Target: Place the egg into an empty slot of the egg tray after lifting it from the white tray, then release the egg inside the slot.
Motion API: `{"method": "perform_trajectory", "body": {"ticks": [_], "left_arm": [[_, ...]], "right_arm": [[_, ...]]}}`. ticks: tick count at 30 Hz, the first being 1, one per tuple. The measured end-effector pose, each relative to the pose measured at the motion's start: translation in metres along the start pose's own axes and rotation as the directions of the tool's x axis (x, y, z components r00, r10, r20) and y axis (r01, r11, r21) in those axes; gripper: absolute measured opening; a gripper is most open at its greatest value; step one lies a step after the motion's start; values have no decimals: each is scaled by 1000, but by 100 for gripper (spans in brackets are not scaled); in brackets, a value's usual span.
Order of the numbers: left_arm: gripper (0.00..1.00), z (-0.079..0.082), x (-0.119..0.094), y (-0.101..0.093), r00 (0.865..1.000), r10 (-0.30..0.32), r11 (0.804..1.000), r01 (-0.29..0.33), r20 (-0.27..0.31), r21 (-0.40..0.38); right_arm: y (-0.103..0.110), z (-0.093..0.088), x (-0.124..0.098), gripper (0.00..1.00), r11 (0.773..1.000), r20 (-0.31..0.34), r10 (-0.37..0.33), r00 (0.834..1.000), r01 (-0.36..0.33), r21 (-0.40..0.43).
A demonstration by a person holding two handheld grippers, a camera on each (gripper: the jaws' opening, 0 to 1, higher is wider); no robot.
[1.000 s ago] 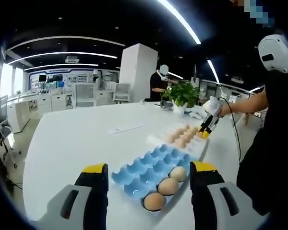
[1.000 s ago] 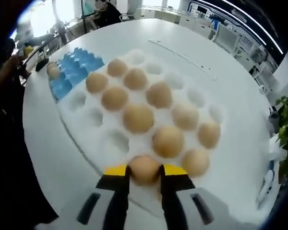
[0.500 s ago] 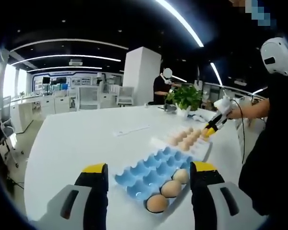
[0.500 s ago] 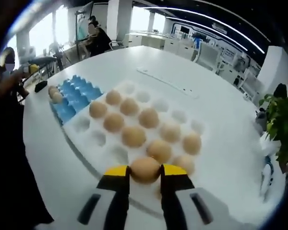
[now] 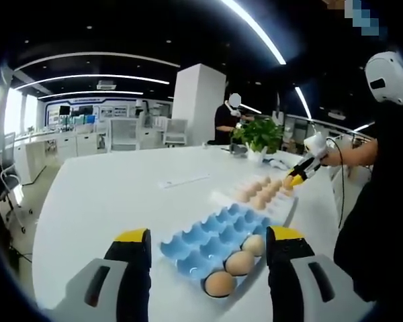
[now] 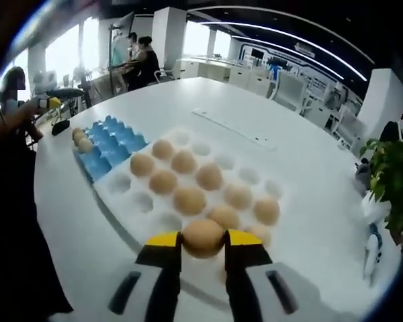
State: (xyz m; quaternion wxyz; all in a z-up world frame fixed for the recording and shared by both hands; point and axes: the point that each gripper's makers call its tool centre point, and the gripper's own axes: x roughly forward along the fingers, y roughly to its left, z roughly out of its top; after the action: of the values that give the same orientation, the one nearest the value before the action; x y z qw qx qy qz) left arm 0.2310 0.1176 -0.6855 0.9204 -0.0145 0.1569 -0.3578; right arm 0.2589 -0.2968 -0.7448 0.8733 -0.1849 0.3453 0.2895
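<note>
In the right gripper view, the right gripper has its two yellow-tipped jaws clenched on a smooth, tan, oval egg, which sits between the tips at about 6 o'clock, raised above the near edge of the white tray. That tray is a matte white moulded sheet of round cups lying flat on the glossy white round table; eight more brown eggs rest in its cups, and the shallow cups toward 9 and 12 o'clock are bare. Touching its far-left edge, toward 10 o'clock, lies the blue egg tray, a ridged blue sheet of pointed cups with eggs in the row at its far end. A flat white strip lies on the table toward 12 o'clock, and a leafy green plant stands at 3 o'clock. In the left gripper view, the left gripper has its jaws released, wide apart and grasping nothing, with the blue egg tray on the table between and beyond them; three brown eggs fill the nearest row toward 6 o'clock. Beyond, toward 2 o'clock, the white tray carries its eggs, and the right gripper, gripped by a person's hand, hovers over it.
</note>
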Motion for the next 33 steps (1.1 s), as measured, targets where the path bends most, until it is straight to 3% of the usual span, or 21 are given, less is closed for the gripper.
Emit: {"method": "perform_trajectory", "body": {"ticks": [11,33], "left_arm": [[71,-2,0,0,1000,-2,1000,2,-8,4],[71,-2,-2,2,1000,1,1000,-1,-2,5]], "right_arm": [[7,-1,1,24,1000,2,17,1000,-17,-14],[29,18,8,24,996,58,75,996,-72,-55]]}}
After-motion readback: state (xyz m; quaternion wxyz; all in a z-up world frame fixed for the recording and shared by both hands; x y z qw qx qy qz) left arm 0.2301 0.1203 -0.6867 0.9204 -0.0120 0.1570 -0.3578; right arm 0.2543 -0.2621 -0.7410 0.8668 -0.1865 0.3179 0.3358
